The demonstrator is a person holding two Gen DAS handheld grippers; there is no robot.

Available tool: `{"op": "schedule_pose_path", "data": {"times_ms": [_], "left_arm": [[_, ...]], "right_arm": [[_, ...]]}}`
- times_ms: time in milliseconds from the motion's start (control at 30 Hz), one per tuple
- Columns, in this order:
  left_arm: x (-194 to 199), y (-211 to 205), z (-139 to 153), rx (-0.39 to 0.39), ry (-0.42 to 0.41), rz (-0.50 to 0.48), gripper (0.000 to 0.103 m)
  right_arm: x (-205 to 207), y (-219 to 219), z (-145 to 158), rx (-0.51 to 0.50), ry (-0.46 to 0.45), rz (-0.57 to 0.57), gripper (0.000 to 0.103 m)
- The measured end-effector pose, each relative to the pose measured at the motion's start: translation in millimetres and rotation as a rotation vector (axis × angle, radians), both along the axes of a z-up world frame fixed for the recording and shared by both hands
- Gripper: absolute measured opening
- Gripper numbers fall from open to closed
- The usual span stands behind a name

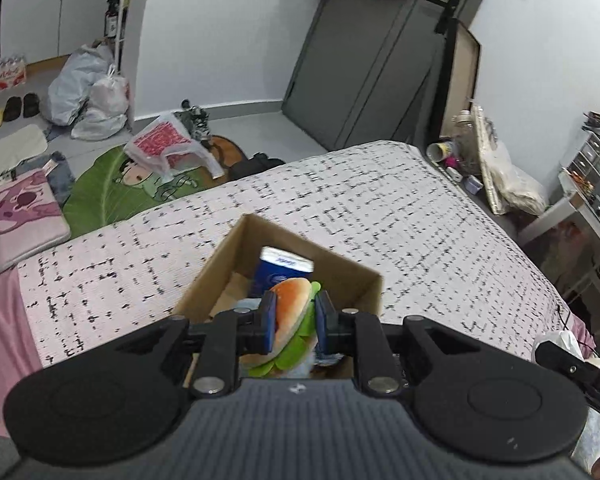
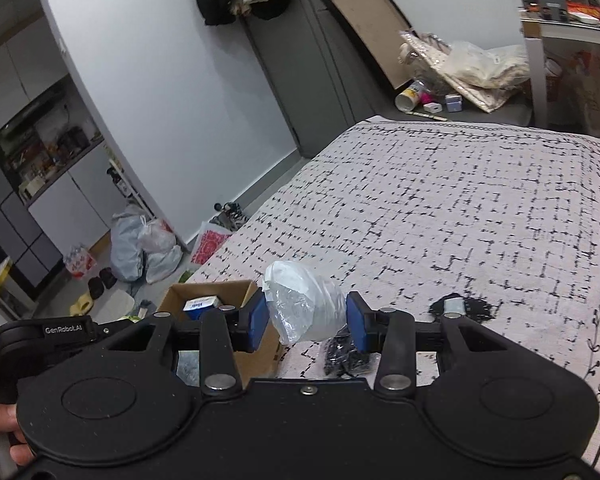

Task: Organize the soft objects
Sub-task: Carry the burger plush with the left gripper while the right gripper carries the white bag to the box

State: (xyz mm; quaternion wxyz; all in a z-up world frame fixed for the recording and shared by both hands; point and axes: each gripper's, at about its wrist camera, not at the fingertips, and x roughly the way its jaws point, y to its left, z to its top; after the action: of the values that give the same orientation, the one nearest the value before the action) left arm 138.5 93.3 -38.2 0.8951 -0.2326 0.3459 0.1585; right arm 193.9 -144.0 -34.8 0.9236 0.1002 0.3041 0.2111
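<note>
Fingers (image 1: 268, 322) pinch burger plush (image 1: 289, 312).

cardboard box (image 1: 340, 276) open-topped, tissue pack (image 1: 281, 270) inside

Your left gripper (image 1: 293, 322): blue pads clamped on plush burger (image 1: 289, 320), held over open cardboard box (image 1: 235, 248). Box sits on bed (image 1: 380, 208), toward its near edge. Inside box: blue packet (image 1: 277, 272), upright against far wall.

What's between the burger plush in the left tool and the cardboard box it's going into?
Nothing visible. The burger plush, clamped in the left tool, hangs over the open cardboard box; a blue tissue pack already sits inside toward the far wall.
</note>
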Motion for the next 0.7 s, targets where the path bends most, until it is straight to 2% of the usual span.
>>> {"op": "schedule_pose_path", "data": {"times_ms": [300,700], "left_arm": [[-1,27,-28,-0.063,0.040,0.030,0.019],[3,41,-48,-0.104,0.039,0.031,0.022]], "right_arm": [[5,36,-5,-0.041,-0.014,0.028,0.040],[9,80,-17,-0.084,-0.043,0.076,0.040]]}}
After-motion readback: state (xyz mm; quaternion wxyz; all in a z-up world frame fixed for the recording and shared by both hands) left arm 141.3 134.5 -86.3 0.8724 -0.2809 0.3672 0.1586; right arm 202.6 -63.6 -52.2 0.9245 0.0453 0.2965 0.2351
